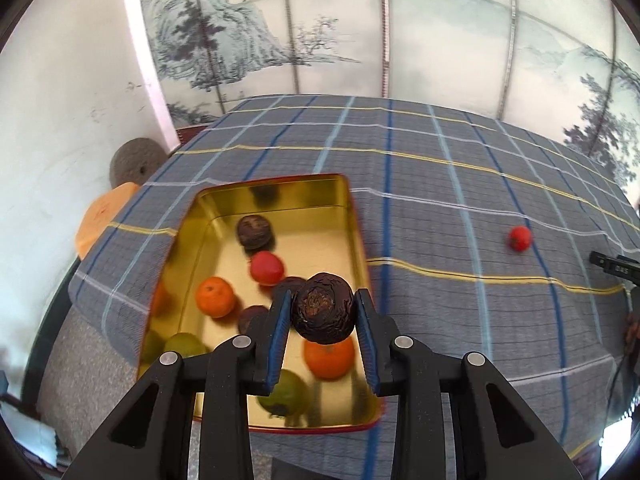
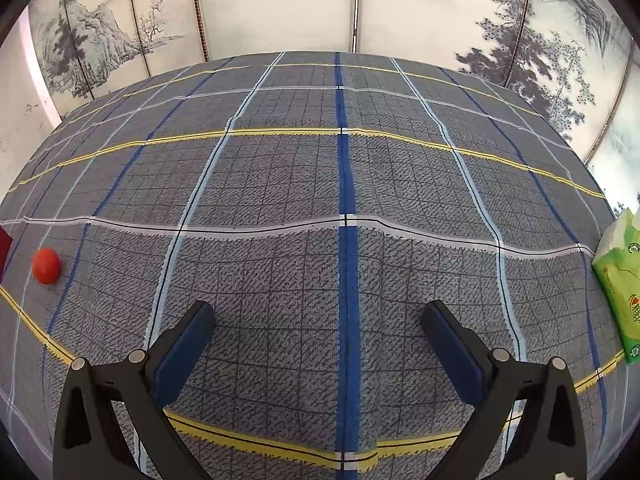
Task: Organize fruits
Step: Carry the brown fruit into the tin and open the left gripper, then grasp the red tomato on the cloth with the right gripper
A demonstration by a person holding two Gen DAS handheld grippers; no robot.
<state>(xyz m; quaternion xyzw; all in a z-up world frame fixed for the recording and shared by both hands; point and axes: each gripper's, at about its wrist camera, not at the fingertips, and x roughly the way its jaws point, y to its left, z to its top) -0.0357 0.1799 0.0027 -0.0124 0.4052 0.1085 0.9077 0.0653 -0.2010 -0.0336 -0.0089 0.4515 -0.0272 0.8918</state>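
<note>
Step in hand, by my reading: delivery of one fruit to the container. The left tool [image 1: 323, 312] is clamped on a dark wrinkled fruit [image 1: 324, 309], both blue pads pressed to its sides, at lower centre of the left wrist view. The fruit hangs above the near right portion of the gold tin [image 1: 280, 190], which occupies the centre-left of that frame on the checked tabletop [image 1: 440, 200].

The tin already holds another dark fruit [image 1: 255, 233], a red fruit [image 1: 267, 267], two oranges [image 1: 215, 297] and green fruit [image 1: 282, 394] at its near end. Directly below the held fruit lies one orange [image 1: 330, 358].

Next move, as judged: release over a free patch of the tin floor, low enough that the fruit does not bounce out.

The right tool [image 2: 318, 336] stands wide apart with nothing between its pads, over bare cloth. One stray red fruit [image 2: 46, 265] remains on the tabletop, at far left of the right wrist view, well apart from that tool; it appears the likely next pick.
</note>
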